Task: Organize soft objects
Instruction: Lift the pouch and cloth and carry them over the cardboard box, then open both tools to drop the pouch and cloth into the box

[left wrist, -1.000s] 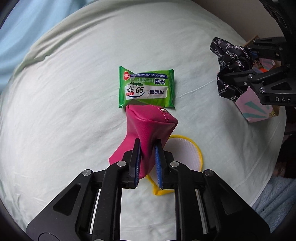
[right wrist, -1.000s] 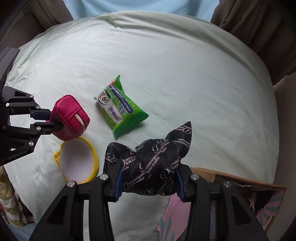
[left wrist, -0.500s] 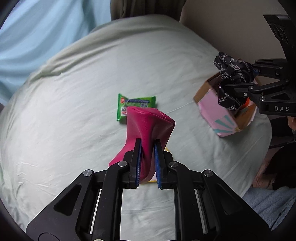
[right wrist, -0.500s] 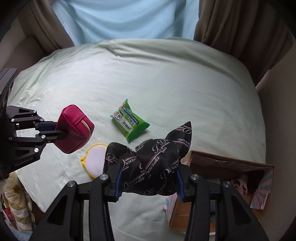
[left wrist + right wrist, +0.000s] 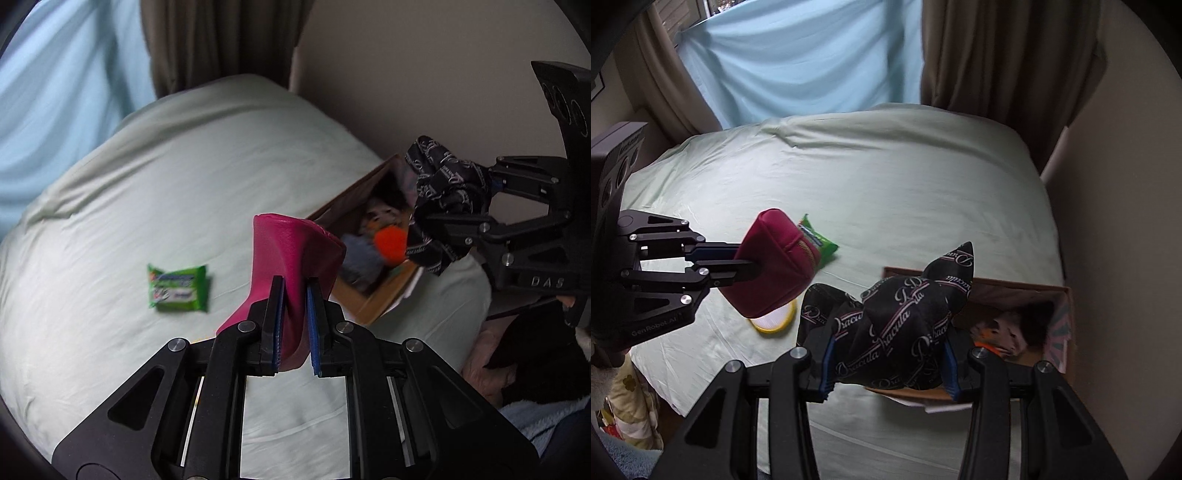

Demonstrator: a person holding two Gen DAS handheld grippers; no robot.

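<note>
My left gripper (image 5: 293,325) is shut on a magenta zip pouch (image 5: 291,254) and holds it in the air above the bed; the pouch also shows in the right wrist view (image 5: 772,269). My right gripper (image 5: 886,362) is shut on a black printed cloth bag (image 5: 897,321), held over the near edge of an open cardboard box (image 5: 1060,295). In the left wrist view the bag (image 5: 443,206) hangs above the box (image 5: 354,206), which holds several soft items. A green wipes pack (image 5: 177,288) and a yellow-rimmed white pad (image 5: 775,321) lie on the bed.
The bed has a pale green sheet (image 5: 886,177). The box stands at its right edge by a beige wall (image 5: 1126,221). Brown curtains (image 5: 997,55) and a light blue cloth (image 5: 798,55) hang behind. Blankets (image 5: 535,417) lie below the bed's side.
Both grippers have risen and swung toward the box with their loads. The box interior has come into view; the wipes pack and yellow pad look smaller and farther.
</note>
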